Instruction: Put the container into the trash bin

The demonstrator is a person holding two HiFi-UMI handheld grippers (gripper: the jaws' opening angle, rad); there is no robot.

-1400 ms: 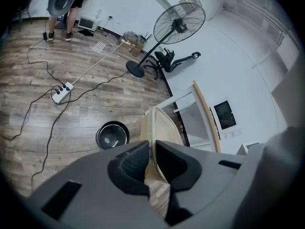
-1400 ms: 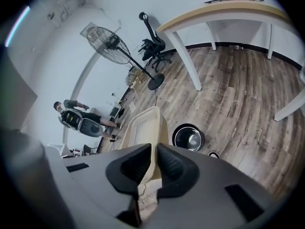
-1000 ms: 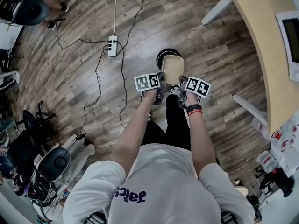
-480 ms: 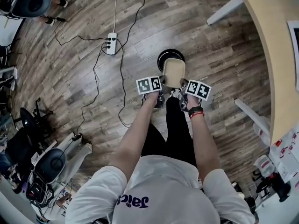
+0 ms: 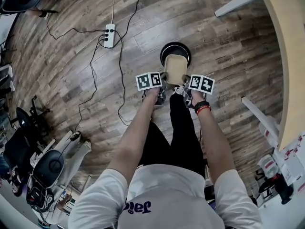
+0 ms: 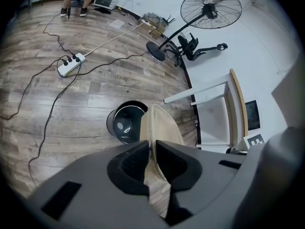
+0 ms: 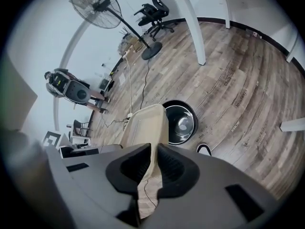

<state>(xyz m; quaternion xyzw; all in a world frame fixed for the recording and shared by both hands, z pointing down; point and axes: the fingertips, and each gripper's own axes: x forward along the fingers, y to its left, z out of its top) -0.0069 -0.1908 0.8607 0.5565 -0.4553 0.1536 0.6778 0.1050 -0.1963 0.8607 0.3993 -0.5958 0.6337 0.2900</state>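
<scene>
Lowered since a second ago, shallow beige fibre container (image 5: 175, 69) held just above round black trash bin (image 5: 175, 45), one rim pinched in left gripper (image 6: 151, 148), opposite rim between opening jaws of right gripper (image 7: 155, 150)

I'm in a white short-sleeved T-shirt (image 5: 167, 194) filling the bottom centre of the head view, with dark blue lettering (image 5: 136, 206) across the chest. Both sleeves (image 5: 102, 185) end above the elbow. Black trousers (image 5: 177, 132) run up the middle of the frame. Behind my right hand (image 5: 195, 98) sits a black wristwatch (image 5: 200, 105) with a red band (image 5: 203, 110) just below it.
</scene>
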